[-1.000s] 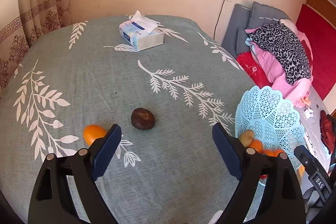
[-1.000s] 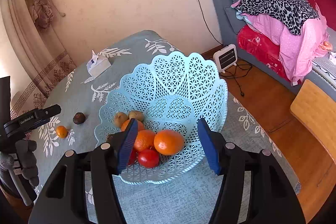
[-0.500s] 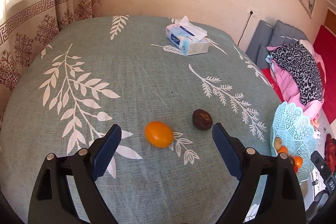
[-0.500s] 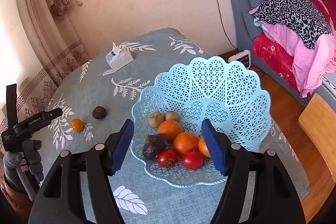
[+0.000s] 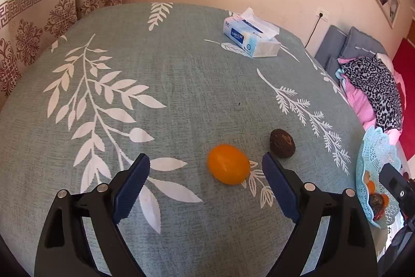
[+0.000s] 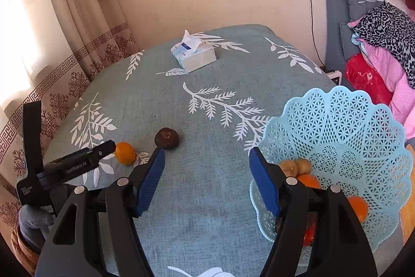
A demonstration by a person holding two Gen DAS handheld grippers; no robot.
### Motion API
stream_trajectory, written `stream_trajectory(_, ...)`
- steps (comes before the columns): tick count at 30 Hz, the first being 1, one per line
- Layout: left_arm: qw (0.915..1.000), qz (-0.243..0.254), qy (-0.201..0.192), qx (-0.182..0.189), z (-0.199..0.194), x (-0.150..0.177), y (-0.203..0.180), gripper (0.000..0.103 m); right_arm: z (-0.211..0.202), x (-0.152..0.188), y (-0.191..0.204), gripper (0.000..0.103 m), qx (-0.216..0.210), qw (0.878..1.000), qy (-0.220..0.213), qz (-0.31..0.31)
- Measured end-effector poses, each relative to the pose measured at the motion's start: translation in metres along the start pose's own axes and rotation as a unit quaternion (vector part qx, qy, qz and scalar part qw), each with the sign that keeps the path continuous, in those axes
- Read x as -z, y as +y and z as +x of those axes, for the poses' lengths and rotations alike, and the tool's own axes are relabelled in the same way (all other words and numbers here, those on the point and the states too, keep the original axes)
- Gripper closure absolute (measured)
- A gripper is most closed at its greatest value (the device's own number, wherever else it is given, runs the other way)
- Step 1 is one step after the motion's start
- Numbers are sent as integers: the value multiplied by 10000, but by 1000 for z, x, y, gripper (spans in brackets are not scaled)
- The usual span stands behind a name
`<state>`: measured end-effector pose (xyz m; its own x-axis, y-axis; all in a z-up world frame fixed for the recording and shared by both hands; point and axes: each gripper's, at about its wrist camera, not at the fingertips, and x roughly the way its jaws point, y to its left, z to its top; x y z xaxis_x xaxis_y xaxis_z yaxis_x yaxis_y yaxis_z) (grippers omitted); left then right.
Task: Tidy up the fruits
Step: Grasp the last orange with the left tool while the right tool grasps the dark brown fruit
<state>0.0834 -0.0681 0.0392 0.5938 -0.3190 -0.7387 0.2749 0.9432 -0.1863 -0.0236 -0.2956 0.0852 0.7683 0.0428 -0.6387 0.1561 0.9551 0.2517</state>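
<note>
A small orange fruit (image 5: 228, 164) lies on the teal leaf-print tablecloth, just ahead of my open left gripper (image 5: 206, 168), nearer its right finger. A dark brown fruit (image 5: 282, 146) lies to its right. In the right wrist view the orange fruit (image 6: 125, 153) and the brown fruit (image 6: 166, 138) lie ahead-left of my open, empty right gripper (image 6: 207, 160). The light blue lattice basket (image 6: 363, 126) sits to its right and holds several fruits: kiwis (image 6: 295, 166), oranges, tomatoes. The basket (image 5: 376, 155) shows at the left view's right edge.
A tissue box (image 5: 250, 36) sits at the far side of the table; it also shows in the right wrist view (image 6: 193, 57). Curtains hang left. A sofa with piled clothes (image 6: 384, 43) stands right of the table. The left gripper's body (image 6: 64, 168) shows at left.
My left gripper has swung left and closed in on the orange fruit, which now sits between the fingertips' line. My right gripper has turned left, away from the basket toward the table's middle.
</note>
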Motion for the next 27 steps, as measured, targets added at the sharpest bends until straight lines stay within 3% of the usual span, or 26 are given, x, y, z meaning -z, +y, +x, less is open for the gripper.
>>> stream_trajectory(7,9993,328,165,-21,29,10,-13,18,42,-14,8,34,-45,9998,200,23)
stream_trajectory(9,9990,355,275,39,35,12,-13,27,54,-16,10,34,-86,9996,281,49)
stream_trajectory(11,9989,400,227,46,36,12,-13,30,64,-18,13,34,-142,9993,352,49)
stream_trajectory(13,9989,406,219,115,36,12,-13,43,71,-20,18,34,-175,9991,381,5)
stream_trajectory(18,9984,357,186,394,28,17,-9,61,90,-26,28,34,-263,9984,506,-25)
stream_trajectory(27,9998,94,113,157,19,20,9,61,124,-26,52,34,-436,9956,802,-227)
